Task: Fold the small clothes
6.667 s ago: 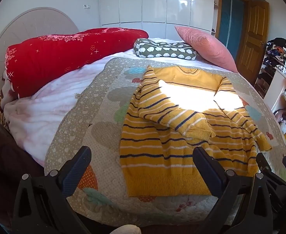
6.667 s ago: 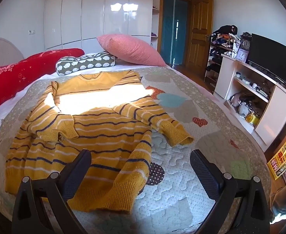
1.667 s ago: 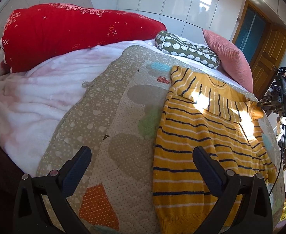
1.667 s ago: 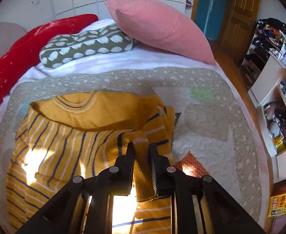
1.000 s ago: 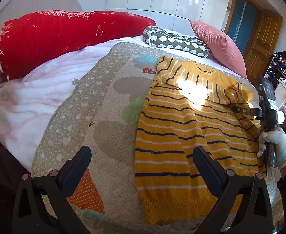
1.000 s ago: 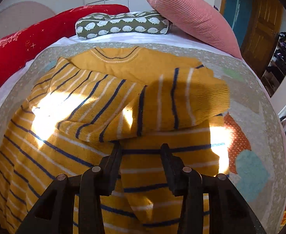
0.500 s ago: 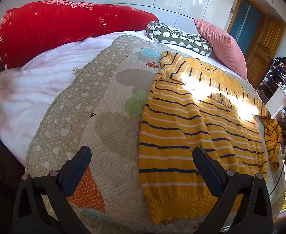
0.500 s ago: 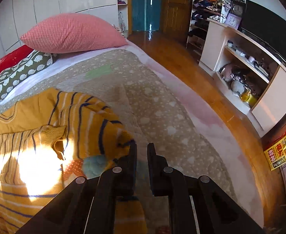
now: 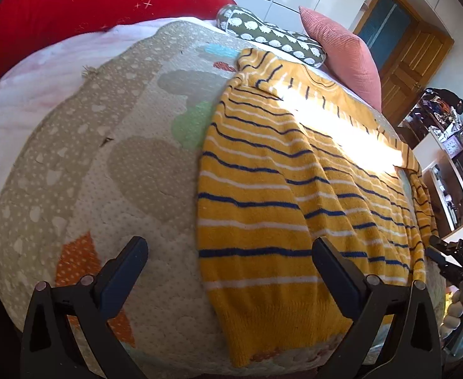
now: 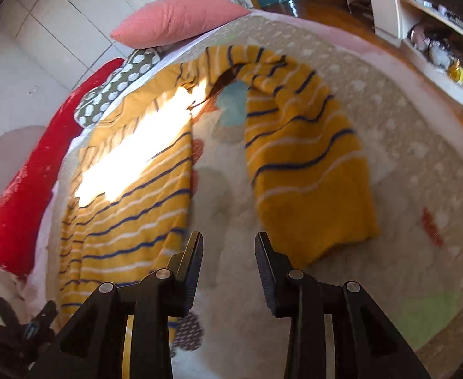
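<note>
Lying on quilt [image 10: 405, 164], sweater [image 10: 130, 189] sleeve [image 10: 310, 170] just beyond right gripper [image 10: 228, 262]; jaws just opened, empty; left gripper [image 9: 228, 271] wide apart over hem

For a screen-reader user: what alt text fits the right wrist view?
Open right gripper, its jaws just opened and empty, above a quilt where a yellow striped sweater lies, one sleeve stretched out sideways.

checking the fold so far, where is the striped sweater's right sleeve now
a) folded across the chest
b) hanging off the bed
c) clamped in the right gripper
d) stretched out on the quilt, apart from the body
d: the sleeve lies spread on the quilt, a bare strip between it and the sweater's body; the right gripper is open and empty.
</note>
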A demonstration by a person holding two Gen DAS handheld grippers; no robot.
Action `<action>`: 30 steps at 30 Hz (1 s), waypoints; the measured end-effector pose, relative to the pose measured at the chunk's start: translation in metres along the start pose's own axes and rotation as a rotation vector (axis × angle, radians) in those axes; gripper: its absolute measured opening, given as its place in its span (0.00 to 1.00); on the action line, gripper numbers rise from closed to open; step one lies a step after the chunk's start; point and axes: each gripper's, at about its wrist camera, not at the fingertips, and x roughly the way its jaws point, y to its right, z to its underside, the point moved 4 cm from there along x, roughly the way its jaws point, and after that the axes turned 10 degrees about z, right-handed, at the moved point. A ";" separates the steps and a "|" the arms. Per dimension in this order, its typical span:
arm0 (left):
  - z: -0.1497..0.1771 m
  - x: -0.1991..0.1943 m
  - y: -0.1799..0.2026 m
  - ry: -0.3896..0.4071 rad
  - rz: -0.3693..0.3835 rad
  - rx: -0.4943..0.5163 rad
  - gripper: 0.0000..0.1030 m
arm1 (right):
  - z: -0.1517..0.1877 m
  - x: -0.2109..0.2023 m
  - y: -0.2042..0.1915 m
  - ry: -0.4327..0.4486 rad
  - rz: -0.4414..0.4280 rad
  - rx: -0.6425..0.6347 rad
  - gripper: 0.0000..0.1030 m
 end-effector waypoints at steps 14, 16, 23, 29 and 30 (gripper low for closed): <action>0.018 0.002 0.025 -0.063 -0.060 0.112 0.07 | 0.063 0.029 -0.088 -0.007 0.124 -0.273 0.20; 0.023 -0.005 0.021 -0.068 -0.068 0.104 0.06 | 0.064 0.023 -0.077 -0.015 0.089 -0.242 0.12; 0.036 -0.023 0.007 -0.071 -0.080 0.036 0.13 | 0.077 0.002 -0.037 -0.030 0.032 -0.138 0.09; 0.030 -0.059 0.011 0.024 -0.109 0.081 0.30 | 0.081 -0.014 -0.010 -0.027 -0.047 -0.032 0.13; 0.028 -0.064 0.013 0.041 -0.112 0.089 0.36 | 0.082 -0.017 -0.007 -0.018 -0.046 -0.024 0.14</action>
